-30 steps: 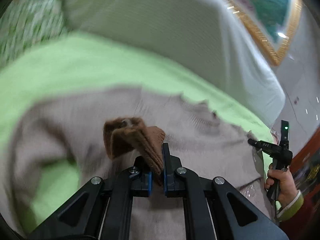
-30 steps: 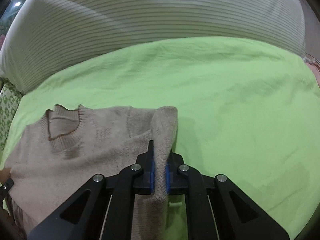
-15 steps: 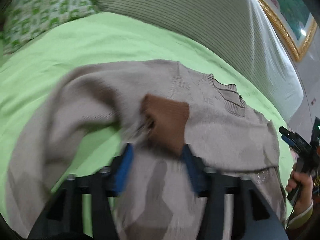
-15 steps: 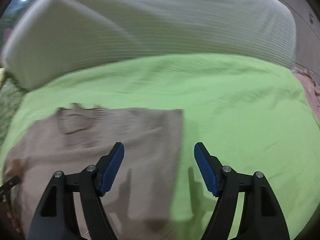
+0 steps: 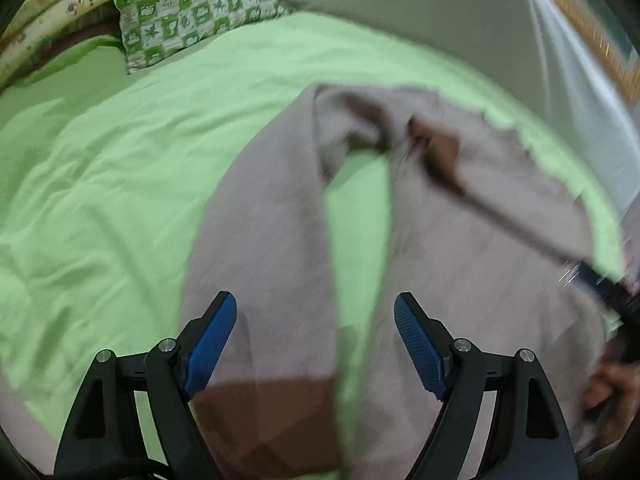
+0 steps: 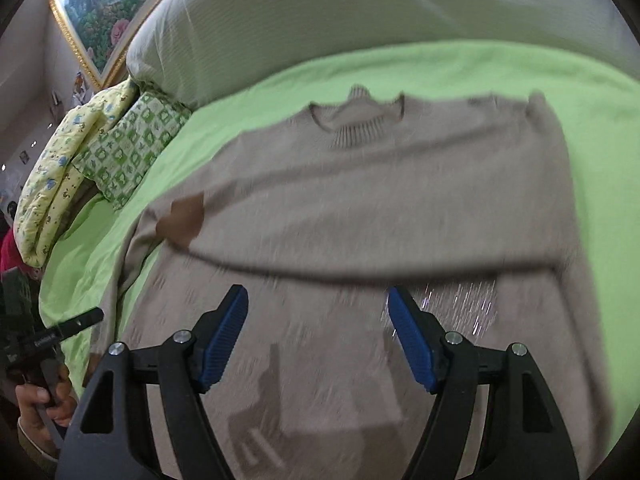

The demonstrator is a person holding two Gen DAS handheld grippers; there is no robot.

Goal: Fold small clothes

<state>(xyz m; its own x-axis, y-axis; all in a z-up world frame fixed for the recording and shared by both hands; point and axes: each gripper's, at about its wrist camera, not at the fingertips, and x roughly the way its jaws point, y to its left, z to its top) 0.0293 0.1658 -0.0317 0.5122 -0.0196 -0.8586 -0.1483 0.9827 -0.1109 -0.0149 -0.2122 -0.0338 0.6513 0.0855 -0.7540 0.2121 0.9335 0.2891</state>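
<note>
Beige sweater point(image 6: 400, 200) flat on green bed sheet point(image 5: 100, 180). Checked pillow point(image 5: 192, 8) upper left, framed painting point(image 6: 100, 8) above. Left tongs point(image 5: 316, 344) just opened wide, right tongs point(image 6: 316, 340) wide; both empty.

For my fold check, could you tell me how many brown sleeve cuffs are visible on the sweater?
2: one brown cuff folded across the sweater's chest, the other by the left gripper.

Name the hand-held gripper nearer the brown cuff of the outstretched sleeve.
Left. The left hand-held gripper hovers directly over that cuff; the right hand-held gripper is across the sweater. Both sets of jaws, empty, have just been opening.
</note>
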